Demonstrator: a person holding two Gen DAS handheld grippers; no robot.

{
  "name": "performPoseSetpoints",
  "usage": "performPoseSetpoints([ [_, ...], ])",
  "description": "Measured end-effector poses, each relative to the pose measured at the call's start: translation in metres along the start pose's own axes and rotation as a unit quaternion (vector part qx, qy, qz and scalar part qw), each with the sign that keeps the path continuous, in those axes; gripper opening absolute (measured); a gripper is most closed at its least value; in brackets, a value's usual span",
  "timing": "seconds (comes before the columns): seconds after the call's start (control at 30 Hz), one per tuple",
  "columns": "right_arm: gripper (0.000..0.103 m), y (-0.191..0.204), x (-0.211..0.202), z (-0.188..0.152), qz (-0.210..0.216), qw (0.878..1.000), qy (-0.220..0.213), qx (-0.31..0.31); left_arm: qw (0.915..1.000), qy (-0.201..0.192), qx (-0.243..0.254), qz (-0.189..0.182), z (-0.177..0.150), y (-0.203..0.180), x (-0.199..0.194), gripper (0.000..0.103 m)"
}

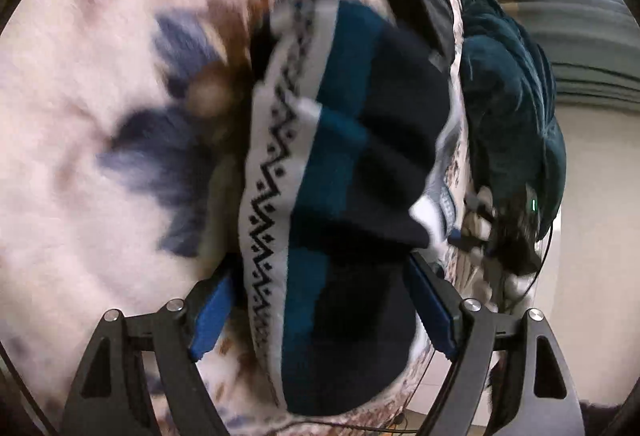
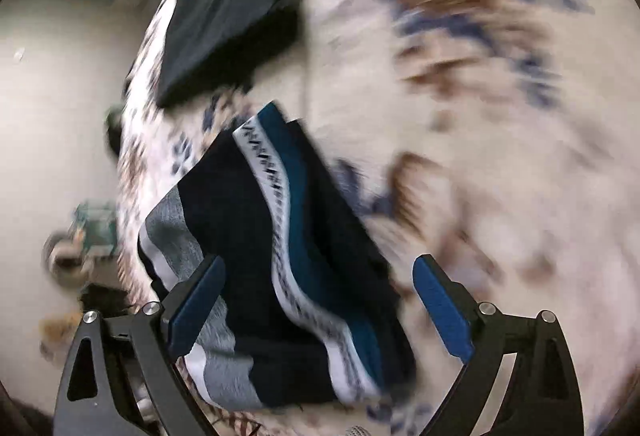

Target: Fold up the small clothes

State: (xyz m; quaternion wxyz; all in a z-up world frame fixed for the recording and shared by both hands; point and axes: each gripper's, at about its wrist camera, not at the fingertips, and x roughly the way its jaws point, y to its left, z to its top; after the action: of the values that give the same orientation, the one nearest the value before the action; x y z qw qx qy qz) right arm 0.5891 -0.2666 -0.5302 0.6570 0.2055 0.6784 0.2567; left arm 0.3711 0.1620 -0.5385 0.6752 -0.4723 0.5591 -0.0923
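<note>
The small knit garment (image 1: 344, 164) lies on the bed (image 1: 100, 116) straight ahead of both my grippers, bunched into a rough folded bundle: navy and teal blocks, a white band with a black zigzag pattern, and a grey panel at its 7 o'clock edge in the right view. It looks soft and thick, its edges still wavy rather than square. I judge the fold mostly made but not yet tidied; flattening it remains.

My left gripper (image 1: 320, 300) has its jaws wide, the blue pads standing clear either side of the bundle. My right gripper (image 2: 316, 300) is likewise spread wide, holding nothing.

At 11 o'clock in the right view lies a dark folded cloth (image 2: 232, 16), flat and smooth, seemingly done. The bed's cover is fuzzy, cream with blue and brown flowers.
</note>
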Motion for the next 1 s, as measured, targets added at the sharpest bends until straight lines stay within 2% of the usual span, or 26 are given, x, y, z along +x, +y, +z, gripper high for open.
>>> performPoseSetpoints([
  [0.07,0.097,0.001,0.029,0.016,0.019,0.998,0.050,-0.025,0.9999,-0.008,0.008,0.003,0.002,0.000,0.008,0.080],
  [0.17,0.098,0.001,0.068,0.024,0.014,0.992,0.114,-0.051,0.9992,-0.035,-0.004,-0.021,0.007,-0.001,0.010,0.080],
  [0.2,0.098,0.004,0.073,0.026,0.014,0.991,0.122,-0.061,0.9982,-0.049,-0.002,-0.035,0.008,-0.003,0.008,0.078],
  [0.23,0.098,0.006,0.075,0.026,0.015,0.989,0.127,-0.069,0.9973,-0.060,0.003,-0.044,0.010,-0.006,0.005,0.070],
  [0.27,0.093,0.009,0.075,0.025,0.026,0.989,0.126,-0.072,0.9972,-0.057,0.013,-0.046,0.012,-0.011,0.006,0.052],
  [0.3,0.067,0.009,0.074,0.023,0.044,0.989,0.126,-0.069,0.9974,-0.054,0.028,-0.039,0.016,-0.017,0.006,0.044],
  [0.37,0.026,0.010,0.076,0.020,0.047,0.989,0.126,-0.060,0.9970,-0.041,0.059,-0.029,0.028,-0.033,0.007,0.040],
  [0.47,0.023,0.005,0.061,-0.004,0.044,0.996,0.083,-0.010,0.9949,-0.013,0.099,-0.016,0.057,-0.053,0.005,0.040],
  [0.53,0.022,-0.001,0.042,-0.029,0.061,0.996,0.043,0.054,0.9875,0.012,0.157,0.011,0.088,-0.074,0.003,0.040],
  [0.63,0.022,-0.005,0.020,-0.068,0.111,0.986,0.010,0.120,0.9700,0.059,0.225,0.070,0.120,-0.094,0.018,0.043],
  [0.7,0.028,-0.008,0.016,-0.092,0.107,0.983,0.003,0.147,0.9606,0.086,0.240,0.110,0.125,-0.099,0.028,0.045],
  [0.73,0.034,-0.008,0.017,-0.101,0.087,0.985,0.002,0.147,0.9594,0.085,0.241,0.119,0.122,-0.102,0.028,0.045],
  [0.77,0.043,-0.010,0.017,-0.103,0.065,0.987,0.004,0.149,0.9588,0.076,0.243,0.126,0.116,-0.102,0.023,0.048],
  [0.8,0.043,-0.013,0.014,-0.106,0.045,0.987,0.002,0.154,0.9565,0.054,0.244,0.151,0.108,-0.106,0.017,0.051],
  [0.87,0.046,-0.018,0.000,-0.109,0.008,0.988,-0.018,0.153,0.9540,0.017,0.242,0.176,0.092,-0.104,0.001,0.052],
  [0.93,0.047,-0.023,-0.021,-0.111,-0.007,0.986,-0.051,0.159,0.9502,-0.028,0.227,0.212,0.072,-0.102,-0.016,0.064],
  [0.97,0.052,-0.024,-0.028,-0.110,-0.008,0.984,-0.066,0.163,0.9476,-0.047,0.219,0.228,0.062,-0.098,-0.024,0.073],
  [1.0,0.055,-0.024,-0.034,-0.108,-0.009,0.983,-0.079,0.165,0.9450,-0.065,0.204,0.247,0.050,-0.088,-0.037,0.074],
])
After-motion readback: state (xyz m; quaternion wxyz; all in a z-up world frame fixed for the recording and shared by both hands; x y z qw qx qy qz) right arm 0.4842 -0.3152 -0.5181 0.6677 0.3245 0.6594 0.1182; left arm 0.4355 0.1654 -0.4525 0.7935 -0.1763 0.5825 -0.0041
